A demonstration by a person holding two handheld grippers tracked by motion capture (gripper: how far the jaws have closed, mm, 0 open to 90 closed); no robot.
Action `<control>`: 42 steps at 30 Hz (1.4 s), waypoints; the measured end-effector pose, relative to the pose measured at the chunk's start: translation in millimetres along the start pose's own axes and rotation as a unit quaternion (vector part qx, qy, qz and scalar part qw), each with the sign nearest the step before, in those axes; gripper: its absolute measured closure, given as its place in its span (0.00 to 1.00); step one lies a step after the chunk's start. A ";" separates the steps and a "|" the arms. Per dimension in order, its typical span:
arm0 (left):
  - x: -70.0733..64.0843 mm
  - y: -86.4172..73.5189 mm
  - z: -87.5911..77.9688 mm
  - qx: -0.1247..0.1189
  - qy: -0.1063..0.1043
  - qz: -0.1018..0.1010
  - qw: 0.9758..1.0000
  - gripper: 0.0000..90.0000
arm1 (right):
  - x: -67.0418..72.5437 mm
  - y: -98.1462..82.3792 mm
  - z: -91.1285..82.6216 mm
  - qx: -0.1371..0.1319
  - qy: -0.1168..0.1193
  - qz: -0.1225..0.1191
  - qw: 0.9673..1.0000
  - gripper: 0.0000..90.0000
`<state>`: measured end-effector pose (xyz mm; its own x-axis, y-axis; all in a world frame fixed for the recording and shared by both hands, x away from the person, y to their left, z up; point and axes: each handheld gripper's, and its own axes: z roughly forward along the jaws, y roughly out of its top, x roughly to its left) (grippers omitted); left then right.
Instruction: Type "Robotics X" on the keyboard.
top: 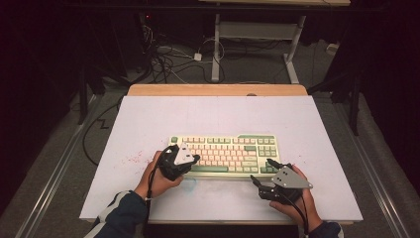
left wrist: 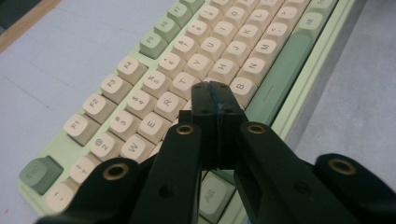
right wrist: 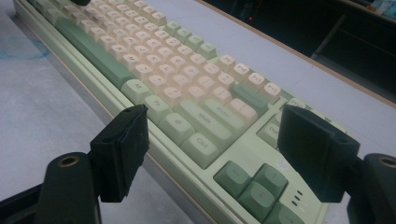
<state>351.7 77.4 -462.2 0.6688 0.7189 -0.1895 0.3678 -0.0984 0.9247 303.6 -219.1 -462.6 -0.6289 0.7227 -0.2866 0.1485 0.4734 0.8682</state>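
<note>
High view, foreground to background: two sleeved forearms enter at the bottom edge, each hand carrying a hand-held gripper. The left hand-held gripper (top: 193, 159), left of centre, has its jaws pressed fully together with nothing between them, and its tip lies over the lower left keys of the keyboard (top: 225, 153). The right hand-held gripper (top: 262, 173), lower right of centre, has its jaws spread wide and empty, just short of the keyboard's lower right corner. The keyboard, green-framed with cream keys, lies flat at the centre of the white table (top: 148, 119); beyond the table's far wooden edge, cables (top: 168, 59) trail over the floor at the top of the frame.

Left gripper view: the closed tip (left wrist: 215, 100) sits among the letter keys at frame centre, near the green space bar (left wrist: 280, 74); whether it touches a key cannot be told.

Right gripper view: the open jaws frame the arrow keys (right wrist: 254, 184) at the lower right of the frame.

Judged risks: the blunt closed tip is about as wide as a key, so a slightly off-centre press could depress two neighbours at once; a slanted push could slide the unrestrained keyboard across the smooth table, since the right hand-held gripper is not bracing it.
</note>
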 end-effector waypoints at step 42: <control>16.6 -8.3 -31.5 -0.057 0.035 0.029 0.997 0.41 | 0.4 0.4 1.4 0.008 0.007 -0.003 1.000 0.29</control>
<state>339.4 111.9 -462.6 0.6391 0.7605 -0.1151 0.2513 -0.0649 0.9657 304.5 -217.9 -462.9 -0.6408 0.7123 -0.2864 0.1558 0.4859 0.8600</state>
